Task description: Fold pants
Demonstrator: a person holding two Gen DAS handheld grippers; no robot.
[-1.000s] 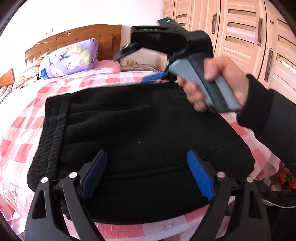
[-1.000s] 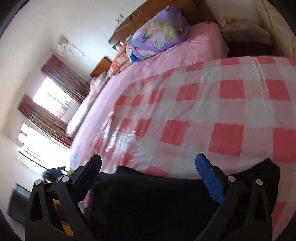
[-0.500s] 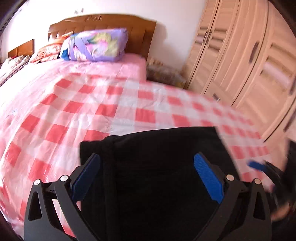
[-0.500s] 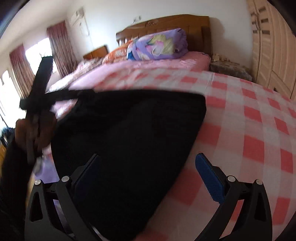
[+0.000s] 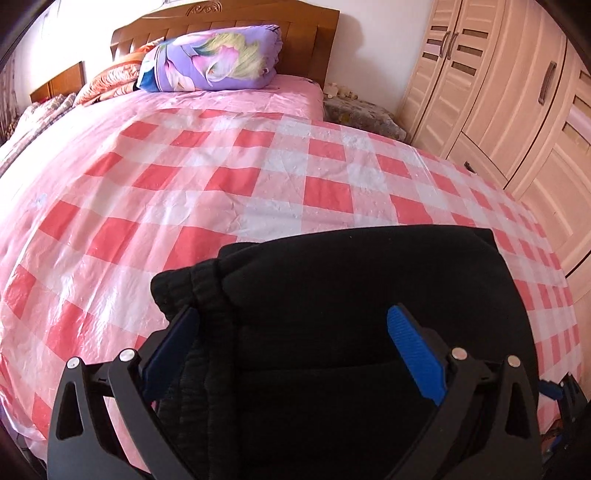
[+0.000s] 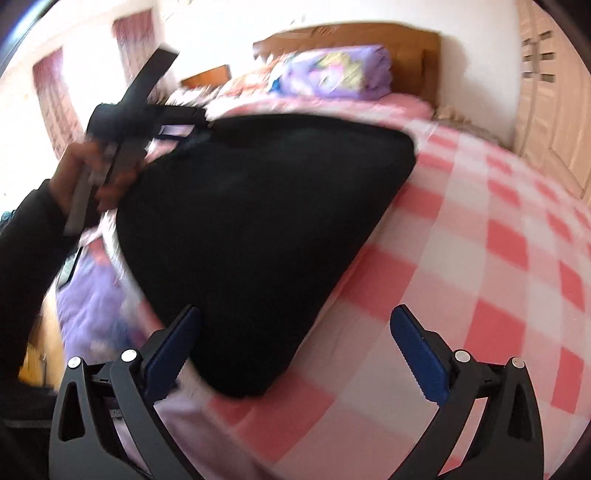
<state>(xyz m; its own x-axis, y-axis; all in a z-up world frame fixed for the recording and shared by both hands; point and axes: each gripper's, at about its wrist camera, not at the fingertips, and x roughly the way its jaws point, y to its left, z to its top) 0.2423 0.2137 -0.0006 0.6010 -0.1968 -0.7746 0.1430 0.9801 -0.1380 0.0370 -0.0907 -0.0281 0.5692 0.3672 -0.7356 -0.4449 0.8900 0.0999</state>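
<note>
The black pants (image 5: 351, 295) lie folded into a thick rectangle at the near edge of the bed, ribbed waistband (image 5: 207, 295) to the left. My left gripper (image 5: 295, 332) hovers open above the waistband end, with nothing pressed between its blue pads (image 5: 413, 350). In the blurred right wrist view the pants (image 6: 258, 221) fill the middle. My right gripper (image 6: 295, 332) stands open over their near corner, pads apart from the cloth. A hand (image 6: 81, 173) at the upper left of that view holds the left gripper (image 6: 192, 122) at the pants' far side.
A pink-and-white checked sheet (image 5: 221, 177) covers the bed. A purple flowered quilt (image 5: 214, 59) lies against the wooden headboard (image 5: 229, 18). Beige wardrobe doors (image 5: 517, 110) stand at the right. A purple cloth (image 6: 88, 314) hangs below the bed's near edge.
My left gripper pulled back toward the waistband end and its jaws widened. My right gripper swung from the pants' far side round to their near corner and rolled upright.
</note>
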